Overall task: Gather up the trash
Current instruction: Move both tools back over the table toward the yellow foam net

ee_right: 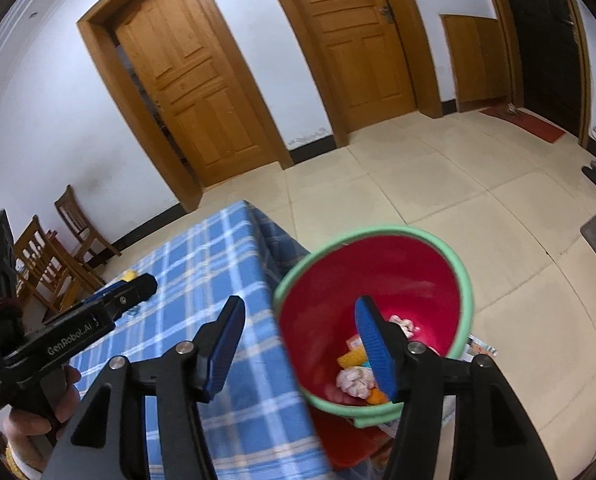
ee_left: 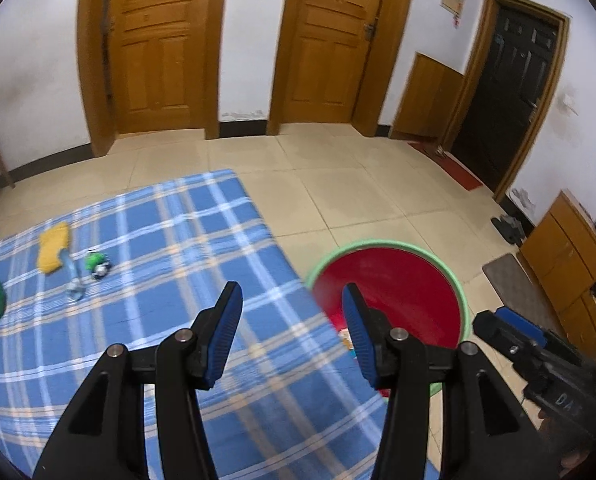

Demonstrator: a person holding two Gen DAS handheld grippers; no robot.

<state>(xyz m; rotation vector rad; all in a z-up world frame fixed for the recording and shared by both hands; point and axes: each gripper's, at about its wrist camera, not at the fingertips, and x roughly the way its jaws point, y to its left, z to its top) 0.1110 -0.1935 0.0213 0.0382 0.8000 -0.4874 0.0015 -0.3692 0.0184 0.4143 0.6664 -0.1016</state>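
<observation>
My left gripper [ee_left: 292, 300] and right gripper [ee_right: 300, 312] both gape empty beside the red bin [ee_right: 398, 276], its crumpled trash [ee_right: 354, 380] inside.

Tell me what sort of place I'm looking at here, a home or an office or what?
Most likely a room in a home. A table under a blue plaid cloth stands on a tiled floor, panelled wooden doors line the wall, wooden chairs sit to one side, and shoes lie near a dark door.
</observation>
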